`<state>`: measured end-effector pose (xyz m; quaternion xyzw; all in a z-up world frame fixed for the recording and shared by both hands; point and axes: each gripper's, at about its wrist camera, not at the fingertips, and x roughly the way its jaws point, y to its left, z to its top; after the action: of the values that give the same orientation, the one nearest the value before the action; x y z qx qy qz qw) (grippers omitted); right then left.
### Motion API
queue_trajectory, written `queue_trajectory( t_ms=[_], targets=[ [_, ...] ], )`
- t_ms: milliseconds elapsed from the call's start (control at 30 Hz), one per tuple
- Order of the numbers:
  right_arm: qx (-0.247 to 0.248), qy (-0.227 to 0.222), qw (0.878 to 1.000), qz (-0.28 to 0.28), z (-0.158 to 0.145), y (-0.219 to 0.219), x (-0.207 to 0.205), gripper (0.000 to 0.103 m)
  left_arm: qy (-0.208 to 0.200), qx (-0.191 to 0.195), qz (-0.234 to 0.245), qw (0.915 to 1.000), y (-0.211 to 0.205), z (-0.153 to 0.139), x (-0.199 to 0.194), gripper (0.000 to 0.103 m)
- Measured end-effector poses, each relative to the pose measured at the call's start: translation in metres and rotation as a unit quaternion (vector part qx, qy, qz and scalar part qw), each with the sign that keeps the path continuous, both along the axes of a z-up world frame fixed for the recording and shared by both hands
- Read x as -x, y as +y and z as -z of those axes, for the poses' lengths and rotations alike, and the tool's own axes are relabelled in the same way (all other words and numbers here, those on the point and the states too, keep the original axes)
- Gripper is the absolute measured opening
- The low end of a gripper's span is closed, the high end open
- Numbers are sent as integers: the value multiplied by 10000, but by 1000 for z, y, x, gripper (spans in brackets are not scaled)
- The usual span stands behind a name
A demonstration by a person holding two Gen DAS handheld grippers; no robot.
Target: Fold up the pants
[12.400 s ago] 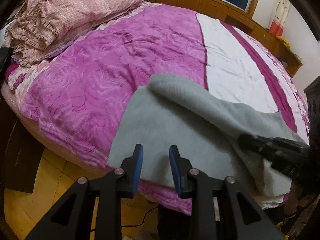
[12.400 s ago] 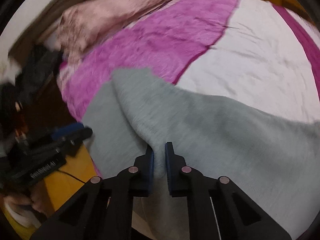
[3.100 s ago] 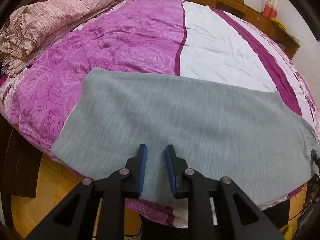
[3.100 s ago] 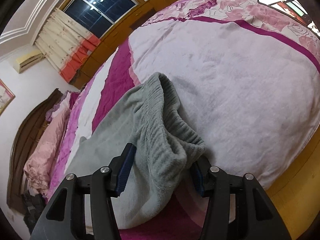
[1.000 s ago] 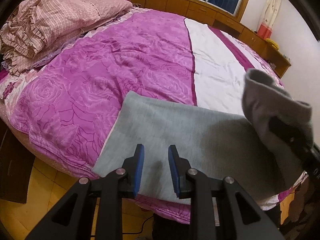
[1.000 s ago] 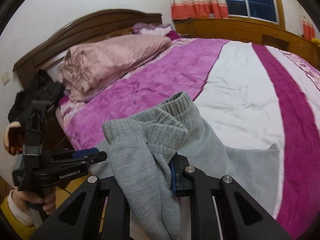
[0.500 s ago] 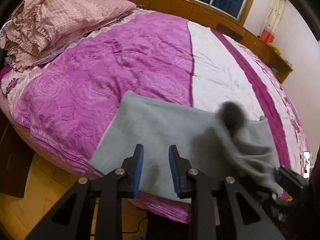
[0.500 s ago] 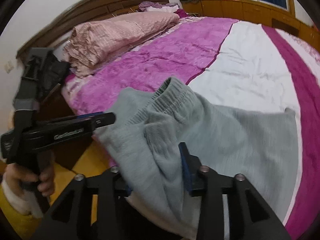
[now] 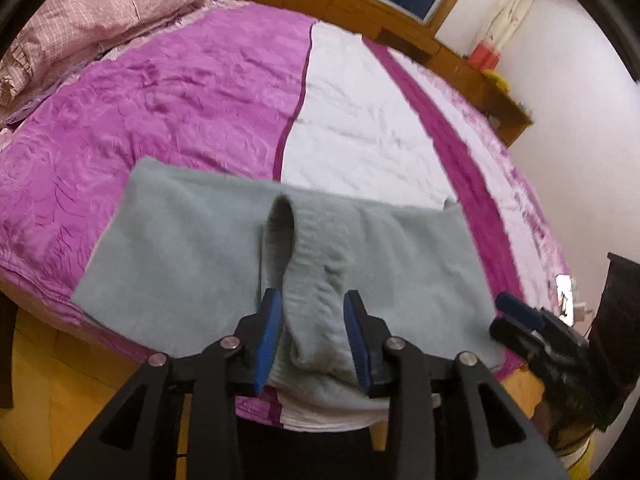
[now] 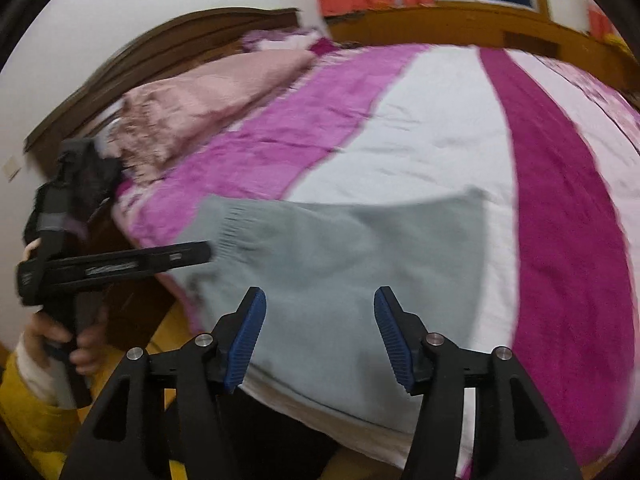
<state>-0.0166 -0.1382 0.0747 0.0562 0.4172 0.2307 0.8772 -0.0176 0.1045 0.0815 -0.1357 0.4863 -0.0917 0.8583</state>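
Grey sweatpants (image 9: 188, 248) lie across the near edge of the bed, with the ribbed waistband end (image 9: 308, 240) folded back over the middle. My left gripper (image 9: 312, 320) has that folded end between its blue pads, jaws partly apart around the fabric. My right gripper (image 10: 318, 336) is wide open and empty, just above the pants (image 10: 360, 252). The left gripper (image 10: 120, 266) shows at the left of the right wrist view, the right gripper (image 9: 532, 320) at the right of the left wrist view.
The bed has a pink, white and magenta striped cover (image 9: 360, 112). A pink ruffled quilt (image 9: 80, 20) is piled by the wooden headboard (image 10: 160, 64). Wooden cabinets (image 9: 360, 4) line the far wall. Yellow wood floor (image 9: 48, 380) lies below the bed edge.
The right gripper carried the waistband end over to the left, let it go and opened wide. The left gripper now has that end between its pads.
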Motion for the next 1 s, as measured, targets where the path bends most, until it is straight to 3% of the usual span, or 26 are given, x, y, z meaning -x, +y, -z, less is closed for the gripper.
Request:
queue_trajectory(
  t_ms=[67,100,333,433,633,800,1000],
  targets=[
    [98,104,9998,140,10,-6,-3,50,300,-405,-105,9987,-5,12,-4,35],
    [146,132,9997,156,15,-8,-5,50,405,-430,-144,9981,-5,17,-5,35],
    [760,428,9962,58,56,2,-10,51,746,30,-313,9967,1,38,-5,41],
    [725,381,9966,95,56,1,-10,52,620,-19,-239,9978,-2,39,-7,43],
    [383,447,9982,129,57,-9,-12,52,374,-539,41,9978,-18,40,-10,45],
    [286,423,9985,178,54,-10,-6,52,323,-369,-39,9988,-15,47,-17,50],
    [-210,536,9977,351,46,-25,-4,52,135,-187,-74,9997,-17,49,-16,60]
  ],
)
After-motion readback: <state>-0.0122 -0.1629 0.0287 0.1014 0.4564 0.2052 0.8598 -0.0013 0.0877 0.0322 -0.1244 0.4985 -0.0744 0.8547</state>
